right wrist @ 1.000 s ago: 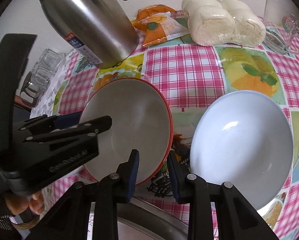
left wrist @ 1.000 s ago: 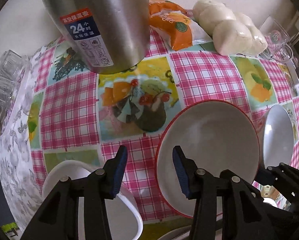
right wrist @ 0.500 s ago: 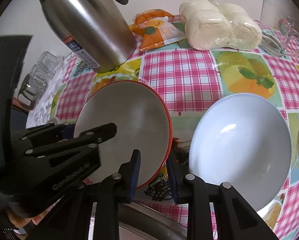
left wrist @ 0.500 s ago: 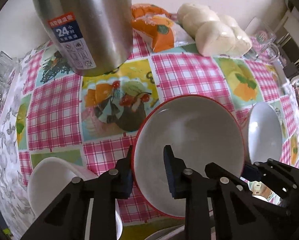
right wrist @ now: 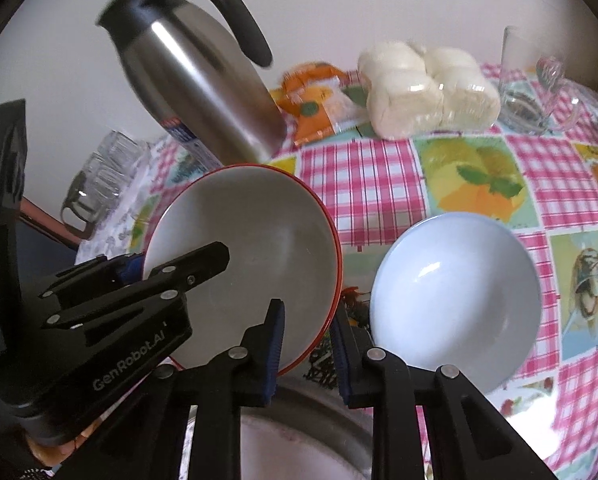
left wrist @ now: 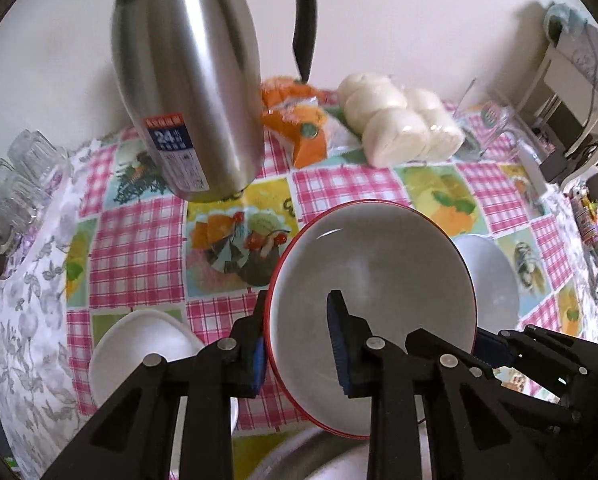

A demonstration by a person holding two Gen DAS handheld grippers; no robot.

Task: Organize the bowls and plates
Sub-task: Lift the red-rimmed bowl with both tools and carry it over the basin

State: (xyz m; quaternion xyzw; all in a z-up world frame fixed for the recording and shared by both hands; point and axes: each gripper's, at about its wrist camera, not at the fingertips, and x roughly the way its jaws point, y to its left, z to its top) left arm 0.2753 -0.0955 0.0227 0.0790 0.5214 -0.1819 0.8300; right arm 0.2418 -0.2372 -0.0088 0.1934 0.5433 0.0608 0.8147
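A grey bowl with a red rim (left wrist: 371, 276) hangs tilted above the checked tablecloth (left wrist: 139, 240), held from both sides. My left gripper (left wrist: 299, 344) is shut on its left rim, one blue pad inside the bowl and one outside. In the right wrist view the same bowl (right wrist: 251, 240) has my right gripper (right wrist: 307, 348) shut on its right rim. A pale blue bowl (right wrist: 455, 300) rests on the cloth just right of it. A white bowl (left wrist: 143, 348) sits at the near left.
A steel thermos jug (left wrist: 187, 80) stands behind the bowls, with an orange packet (left wrist: 299, 128) and a bag of white buns (left wrist: 403, 124) beside it. Glass cups (left wrist: 15, 196) line the left edge, a glass mug (right wrist: 539, 92) the far right. A metal basin (right wrist: 299, 440) lies below the grippers.
The left jaws closed onto the red-rimmed bowl's rim. Both grippers then rose with the bowl, which left the cloth and tipped; the table looks farther away.
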